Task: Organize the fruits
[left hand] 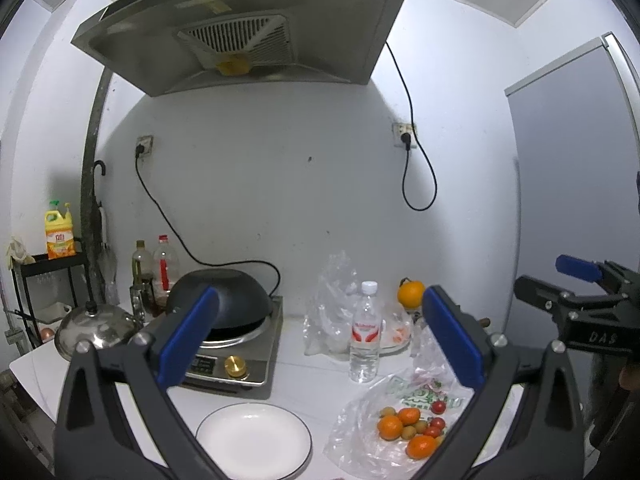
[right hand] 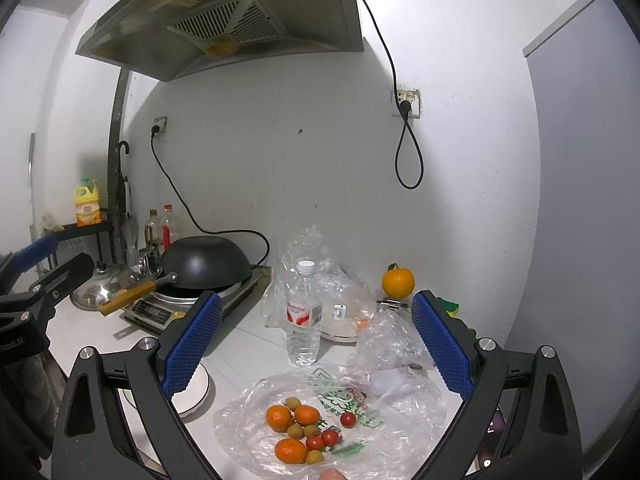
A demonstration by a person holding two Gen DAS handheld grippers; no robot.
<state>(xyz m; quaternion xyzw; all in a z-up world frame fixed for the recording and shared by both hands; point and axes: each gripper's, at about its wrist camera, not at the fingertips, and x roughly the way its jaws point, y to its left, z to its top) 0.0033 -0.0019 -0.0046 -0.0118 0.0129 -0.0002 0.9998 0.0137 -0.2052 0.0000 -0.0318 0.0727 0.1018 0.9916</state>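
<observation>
1. Small oranges (right hand: 279,417), cherry tomatoes (right hand: 329,437) and brownish round fruits (right hand: 296,430) lie on a flattened plastic bag (right hand: 384,408); its green print is illegible.
2. The white plate (left hand: 253,440) sits just left of the bag, half hidden in the right view.
3. Left gripper (left hand: 320,336) and right gripper (right hand: 318,344): jaws apart, holding nothing.
4. A larger orange (right hand: 397,281) stands by the wall, its support unclear.
</observation>
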